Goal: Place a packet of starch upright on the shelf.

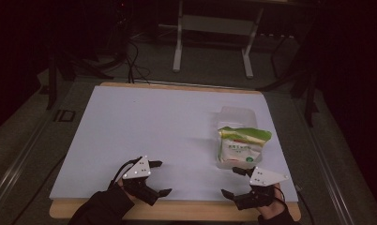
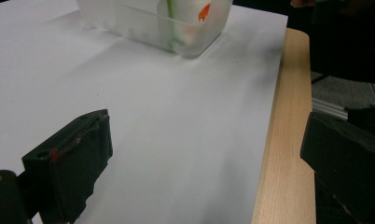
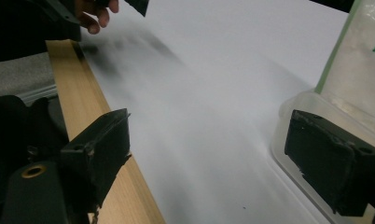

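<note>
— Both jaws spread, nothing held. The right hand-held gripper (image 1: 233, 183) sits just beside the clear container (image 1: 234, 136) by the surface's right edge.

— Bump it and that packet (image 1: 243, 143) could tip out; the left hand-held gripper (image 1: 159, 178) waits near the front edge.

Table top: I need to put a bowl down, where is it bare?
The white sheet is bare left of the clear container holding the green-and-white bag. It is crowded at the near edge, around the left gripper and right gripper.
</note>
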A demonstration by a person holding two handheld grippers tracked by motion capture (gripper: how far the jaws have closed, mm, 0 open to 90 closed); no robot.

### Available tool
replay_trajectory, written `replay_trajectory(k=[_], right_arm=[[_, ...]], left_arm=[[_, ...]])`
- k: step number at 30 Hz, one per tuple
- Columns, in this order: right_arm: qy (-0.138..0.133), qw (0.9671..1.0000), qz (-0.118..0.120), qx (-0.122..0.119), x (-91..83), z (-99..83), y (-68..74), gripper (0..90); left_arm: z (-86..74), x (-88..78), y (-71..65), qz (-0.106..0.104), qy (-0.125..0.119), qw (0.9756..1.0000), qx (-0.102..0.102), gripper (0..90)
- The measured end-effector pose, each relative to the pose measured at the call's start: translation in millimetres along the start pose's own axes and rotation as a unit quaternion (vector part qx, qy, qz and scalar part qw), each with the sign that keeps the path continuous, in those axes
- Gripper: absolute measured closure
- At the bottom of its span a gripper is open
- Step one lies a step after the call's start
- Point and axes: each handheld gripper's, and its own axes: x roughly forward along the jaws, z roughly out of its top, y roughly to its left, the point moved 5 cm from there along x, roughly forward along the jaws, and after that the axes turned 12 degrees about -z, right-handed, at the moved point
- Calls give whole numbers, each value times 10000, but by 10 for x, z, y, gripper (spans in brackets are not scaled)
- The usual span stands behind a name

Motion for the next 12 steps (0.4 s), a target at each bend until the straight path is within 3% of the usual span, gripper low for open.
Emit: replay_trajectory(k=[12], right_arm=[[115, 9999, -17, 15, 38, -56, -45, 143]], left_arm=[[-32, 37, 8, 13, -22, 10000, 1, 25]])
